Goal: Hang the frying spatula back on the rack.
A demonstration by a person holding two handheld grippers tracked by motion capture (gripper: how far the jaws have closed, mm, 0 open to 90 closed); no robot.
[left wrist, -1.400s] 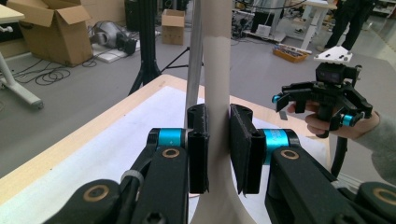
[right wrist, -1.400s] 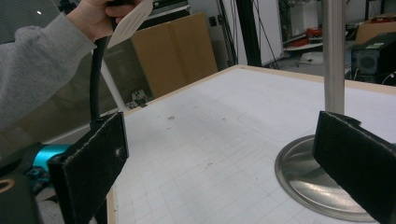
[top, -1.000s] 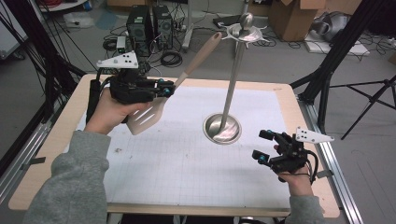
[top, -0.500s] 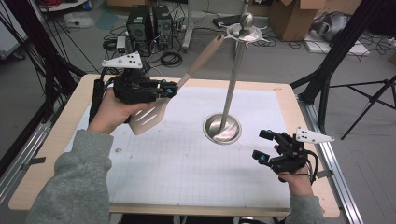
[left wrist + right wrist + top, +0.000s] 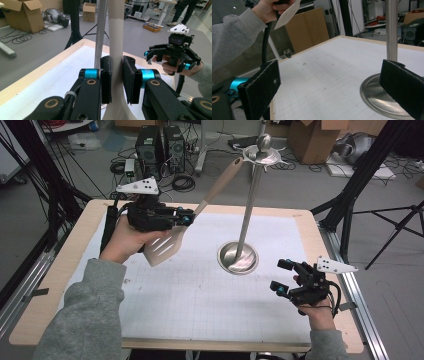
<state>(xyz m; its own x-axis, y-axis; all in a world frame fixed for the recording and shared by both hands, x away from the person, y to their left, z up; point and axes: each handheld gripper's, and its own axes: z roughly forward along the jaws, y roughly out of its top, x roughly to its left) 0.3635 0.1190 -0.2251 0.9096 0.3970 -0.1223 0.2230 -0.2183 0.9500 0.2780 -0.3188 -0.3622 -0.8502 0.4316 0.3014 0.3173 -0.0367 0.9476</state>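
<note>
1. Now the spatula (image 5: 186, 229) hangs in the air above the table's (image 5: 75, 250) far left part, slotted blade low by the hand, handle end slanting up toward the hooks at the top of the metal stand (image 5: 248, 215); since a second ago that end has crept slightly nearer the stand's top ring.
2. The left gripper (image 5: 117, 75) is clamped narrowly on the handle, pads (image 5: 128, 77) pressing either side, and its hold has not changed.
3. By my reading, the handle end is nearly level with a hook, so hanging the spatula is close.
4. The right gripper (image 5: 291, 276) has stayed low near the stand's round base, jaws spread wide and empty.
</note>
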